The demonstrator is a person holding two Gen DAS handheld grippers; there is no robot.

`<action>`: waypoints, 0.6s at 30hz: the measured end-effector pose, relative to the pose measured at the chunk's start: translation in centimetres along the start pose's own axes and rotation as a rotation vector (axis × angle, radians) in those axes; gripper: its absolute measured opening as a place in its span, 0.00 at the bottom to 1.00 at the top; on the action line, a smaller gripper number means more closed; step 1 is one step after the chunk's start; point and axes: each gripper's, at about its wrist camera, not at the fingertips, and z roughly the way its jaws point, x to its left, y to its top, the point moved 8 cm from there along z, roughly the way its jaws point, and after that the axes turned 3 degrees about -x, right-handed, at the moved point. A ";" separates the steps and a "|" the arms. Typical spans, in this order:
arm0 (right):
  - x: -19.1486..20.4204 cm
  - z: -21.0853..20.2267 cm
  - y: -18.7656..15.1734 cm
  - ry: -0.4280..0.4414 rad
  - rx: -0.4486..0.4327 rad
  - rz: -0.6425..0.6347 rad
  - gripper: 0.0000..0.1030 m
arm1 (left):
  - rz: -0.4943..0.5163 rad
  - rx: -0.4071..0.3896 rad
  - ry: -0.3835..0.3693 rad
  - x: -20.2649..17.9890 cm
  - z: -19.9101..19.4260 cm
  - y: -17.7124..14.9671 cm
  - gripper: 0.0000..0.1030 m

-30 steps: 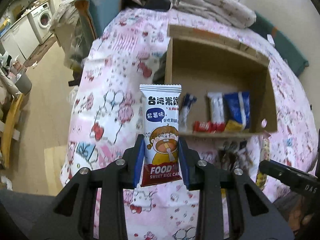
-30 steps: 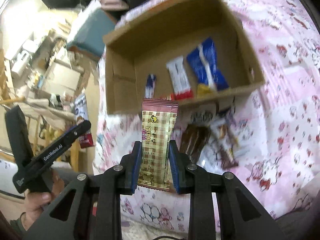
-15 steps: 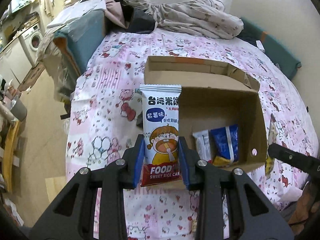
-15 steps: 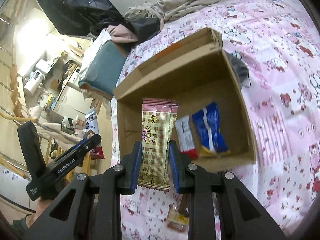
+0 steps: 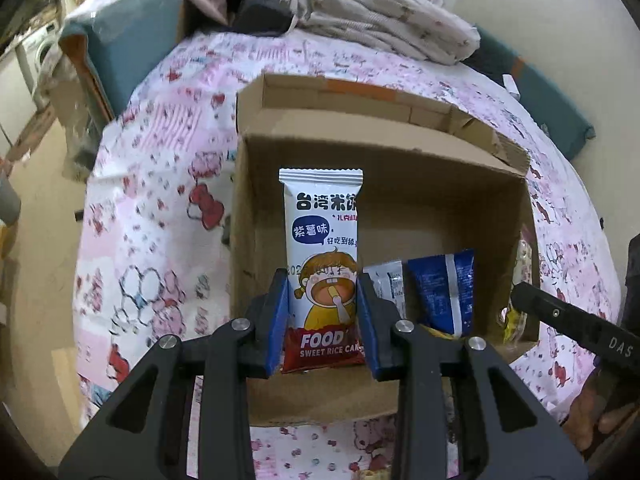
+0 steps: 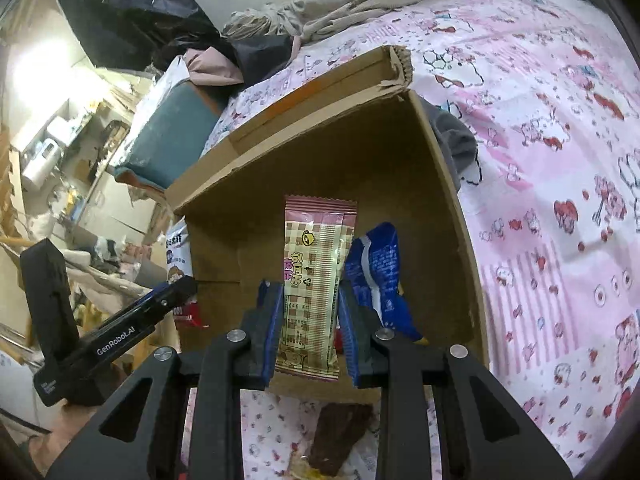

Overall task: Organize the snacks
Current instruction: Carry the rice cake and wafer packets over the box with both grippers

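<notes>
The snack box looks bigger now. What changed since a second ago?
Both hands carried their snacks in over the cardboard box. The left gripper still pinches the white rice cake pack, the right gripper still pinches the pink checked bar. Nothing was dropped; the blue packet stays inside.

Both tools are matte black plastic. The left gripper has two angular arms with triangular cut-outs, silver round screw heads at the joints, and blue pads lining the jaws. The right gripper is built the same way. Seen from the side, the left one's body carries white "GenRobot.AI" lettering; the right one's shows white letters "DAS".
</notes>
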 end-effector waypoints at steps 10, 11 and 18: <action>0.9 2.5 -0.8 0.001 0.070 -0.042 0.28 | -0.009 0.042 -0.013 0.1 0.9 -1.1 0.28; 1.1 2.6 -0.9 0.001 0.075 -0.046 0.28 | -0.011 0.047 -0.017 0.1 1.0 -1.2 0.28; 1.6 3.1 -1.4 -0.005 0.093 -0.079 0.29 | -0.003 0.057 -0.022 -0.3 1.2 -1.4 0.28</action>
